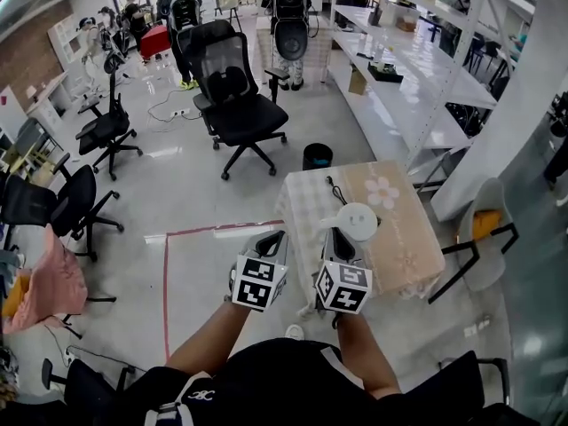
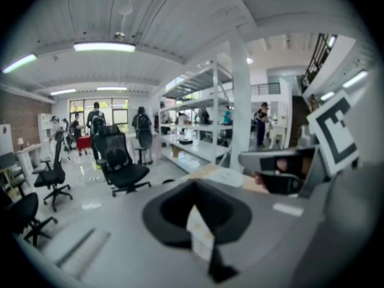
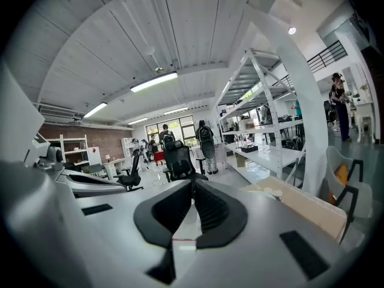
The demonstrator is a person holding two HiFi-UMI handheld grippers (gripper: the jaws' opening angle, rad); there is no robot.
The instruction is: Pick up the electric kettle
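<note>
The right tongs (image 3: pixel 193 183) are pressed together with nothing between them; the left tongs (image 2: pixel 193 186) likewise appear closed and empty (that view is blurred); both hang at the near edge of the bench (image 1: pixel 404 247), the right one just short of the electric kettle (image 1: pixel 357 223). The kettle is white and round-lidded from above; it stands upright on the patterned cloth, with a dark cord (image 1: pixel 334 189) lying beyond it. Judged rigid, smooth-walled and slippery, its weight depending on unseen water; the handle is the advised hold, though not made out here.
</note>
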